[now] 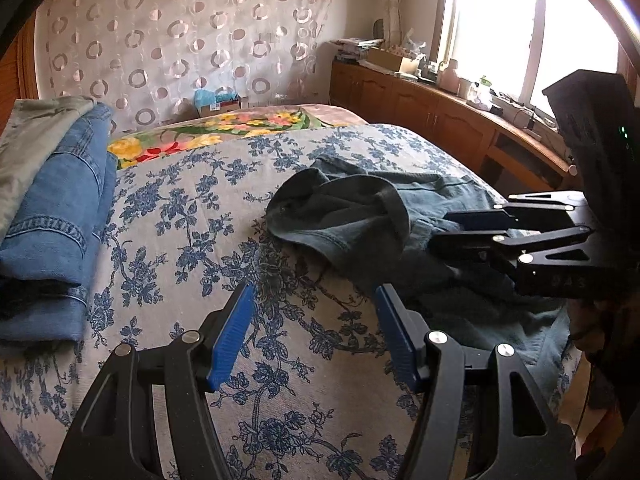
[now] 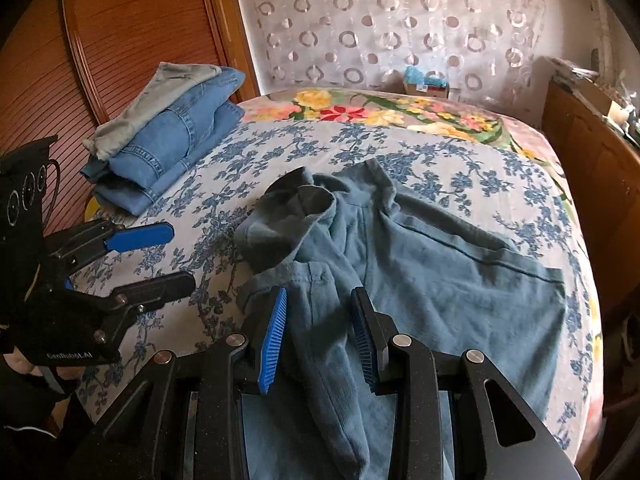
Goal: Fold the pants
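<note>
On bedspread (image 2: 248, 152): pants (image 2: 440, 280), hem cut off

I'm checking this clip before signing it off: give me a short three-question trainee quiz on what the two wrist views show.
1. True or false: the teal pants already lie neatly folded on the floral bedspread.
2. Which gripper has pant fabric between its fingers? A) left gripper B) right gripper C) both
3. Fill in: on top of the folded blue jeans lies a ____ garment.

Key:
1. False: they lie spread and rumpled, one end bunched up.
2. B: a ridge of fabric runs between its blue pads, though they do not press on it; the left gripper hangs open over bare bedspread.
3. Grey.
</note>
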Available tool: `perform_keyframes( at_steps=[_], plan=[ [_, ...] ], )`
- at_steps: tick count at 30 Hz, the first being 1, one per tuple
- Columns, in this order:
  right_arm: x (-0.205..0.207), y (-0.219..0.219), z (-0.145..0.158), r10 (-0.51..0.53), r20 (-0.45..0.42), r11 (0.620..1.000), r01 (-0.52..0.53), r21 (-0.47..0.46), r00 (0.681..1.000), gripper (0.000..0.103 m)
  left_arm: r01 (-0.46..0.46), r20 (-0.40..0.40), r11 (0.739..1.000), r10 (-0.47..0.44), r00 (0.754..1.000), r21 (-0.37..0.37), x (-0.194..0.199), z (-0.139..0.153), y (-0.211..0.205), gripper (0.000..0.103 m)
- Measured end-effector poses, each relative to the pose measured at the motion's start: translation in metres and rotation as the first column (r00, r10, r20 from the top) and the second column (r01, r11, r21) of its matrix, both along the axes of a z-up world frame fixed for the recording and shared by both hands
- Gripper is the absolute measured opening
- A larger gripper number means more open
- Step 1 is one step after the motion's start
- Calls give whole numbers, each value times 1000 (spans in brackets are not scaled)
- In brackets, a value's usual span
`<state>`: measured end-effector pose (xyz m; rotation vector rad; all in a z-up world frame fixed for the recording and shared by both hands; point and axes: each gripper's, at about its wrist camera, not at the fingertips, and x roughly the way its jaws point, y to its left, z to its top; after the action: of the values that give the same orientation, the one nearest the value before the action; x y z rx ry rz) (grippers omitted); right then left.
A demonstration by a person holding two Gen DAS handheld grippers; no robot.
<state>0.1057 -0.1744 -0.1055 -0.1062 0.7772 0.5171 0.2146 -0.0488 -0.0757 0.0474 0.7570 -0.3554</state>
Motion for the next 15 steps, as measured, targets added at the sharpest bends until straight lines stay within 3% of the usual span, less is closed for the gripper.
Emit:
perform_keyframes(
  at_steps=[2, 3, 6, 15],
  plan=[
    [0, 2, 0, 14, 5, 1000, -14, 4, 1000, 27, -1, -2, 1000, 1, 1000, 3, 0, -1, -1, 64],
    [-1, 2, 1, 22, 9, 1000, -22, 7, 1000, 14, -2, -2, 1000, 2, 1000, 4, 0, -1, -1, 64],
    [-4, -2, 4, 27, 30, 999, -28, 20, 999, 7, -3, -6, 1000, 3, 1000, 11, 0, -3, -2, 64],
    [-6, -31, 17, -15, 87, 999, 13, 30, 996, 7, 15, -18, 1000, -15, 1000, 26, 3, -2, -13, 64]
  ],
)
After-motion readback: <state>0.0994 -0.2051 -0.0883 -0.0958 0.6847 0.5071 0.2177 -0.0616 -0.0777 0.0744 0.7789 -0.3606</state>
